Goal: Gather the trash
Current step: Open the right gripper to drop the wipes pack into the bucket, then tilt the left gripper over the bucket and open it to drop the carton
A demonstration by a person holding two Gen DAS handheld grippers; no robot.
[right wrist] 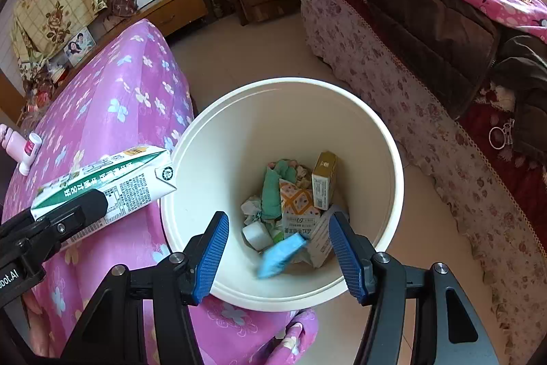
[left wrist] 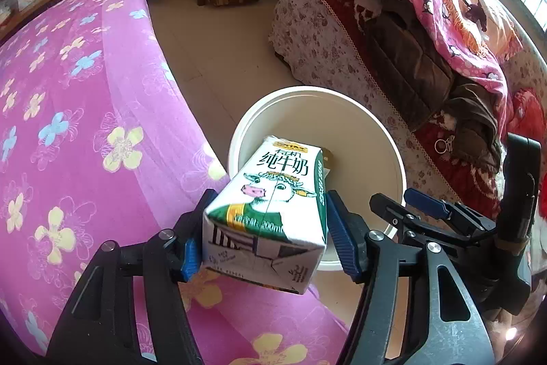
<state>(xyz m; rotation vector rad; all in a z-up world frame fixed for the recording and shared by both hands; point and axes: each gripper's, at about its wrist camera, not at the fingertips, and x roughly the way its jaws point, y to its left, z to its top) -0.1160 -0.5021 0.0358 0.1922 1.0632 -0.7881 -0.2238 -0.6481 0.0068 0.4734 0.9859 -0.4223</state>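
Carton (left wrist: 270,214) | seen between left tongs (left wrist: 263,238) at bin (right wrist: 386,139) rim, grip cannot be told | right tongs (right wrist: 278,248) released, empty | judged light, crushable; best pinched across flat sides

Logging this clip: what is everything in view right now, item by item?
white round plastic bin: one, white, on the floor beside the cloth
green-and-white milk carton: one, over the bin's rim
blurred light-blue packet: one, blue, inside the bin
yellow-and-white small box: one, in the bin
green crumpled wrapper: one, in the bin among paper scraps
pink flowered cloth: one, at left
small pink-and-white bottles: two, on the cloth
floral-covered sofa: one, at right
left gripper: jaws around the carton, grip unclear
right gripper: jaws open, empty, above the bin
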